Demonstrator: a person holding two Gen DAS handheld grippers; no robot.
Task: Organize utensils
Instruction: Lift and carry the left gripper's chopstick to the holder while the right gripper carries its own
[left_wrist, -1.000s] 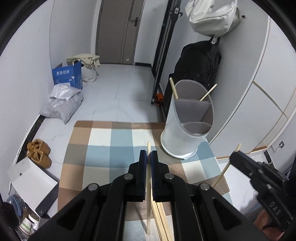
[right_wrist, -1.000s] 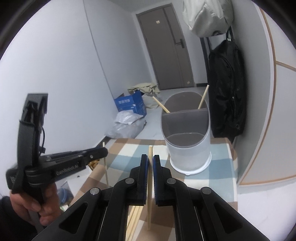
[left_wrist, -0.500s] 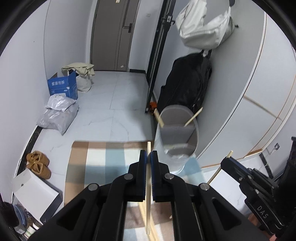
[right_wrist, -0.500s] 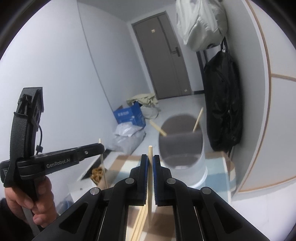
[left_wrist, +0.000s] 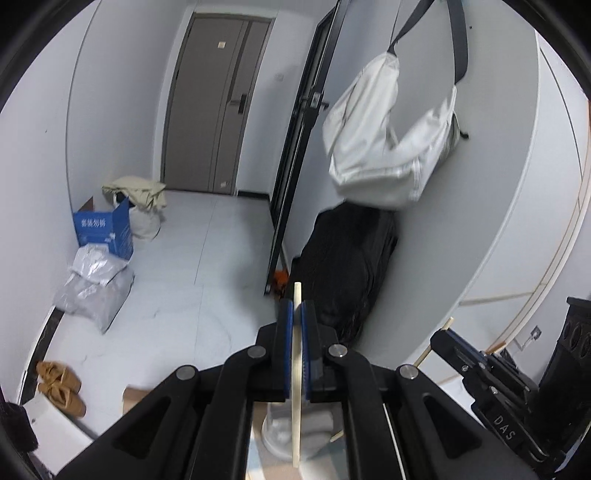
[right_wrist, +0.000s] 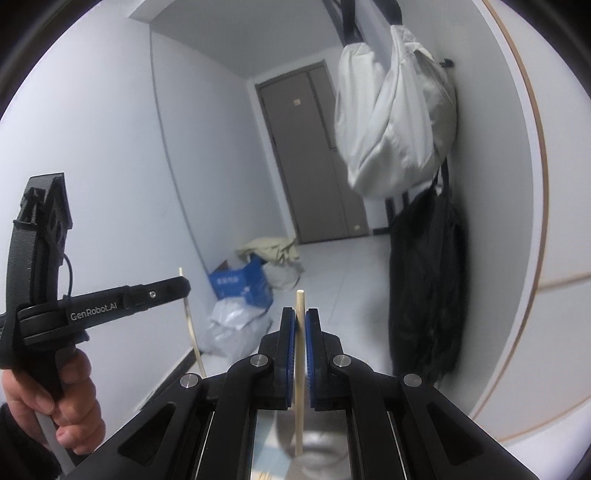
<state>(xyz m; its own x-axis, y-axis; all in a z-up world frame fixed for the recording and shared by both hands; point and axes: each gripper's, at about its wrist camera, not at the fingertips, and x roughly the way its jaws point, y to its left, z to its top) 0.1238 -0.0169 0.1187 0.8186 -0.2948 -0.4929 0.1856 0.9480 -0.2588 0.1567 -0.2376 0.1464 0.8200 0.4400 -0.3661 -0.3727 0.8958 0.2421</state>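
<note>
A pale tiled floor runs back to a grey door, with a blue box, a silver bag and tan slippers along the left wall, and a white bag hanging above a black backpack on the right wall. The left gripper has its jaws clamped on an upright wooden chopstick, whose lower end hangs just above a white utensil holder at the bottom edge of the view. The right gripper likewise pinches its own chopstick upright over the holder; the middle of the floor lies open, the clutter keeping to the walls.
</note>
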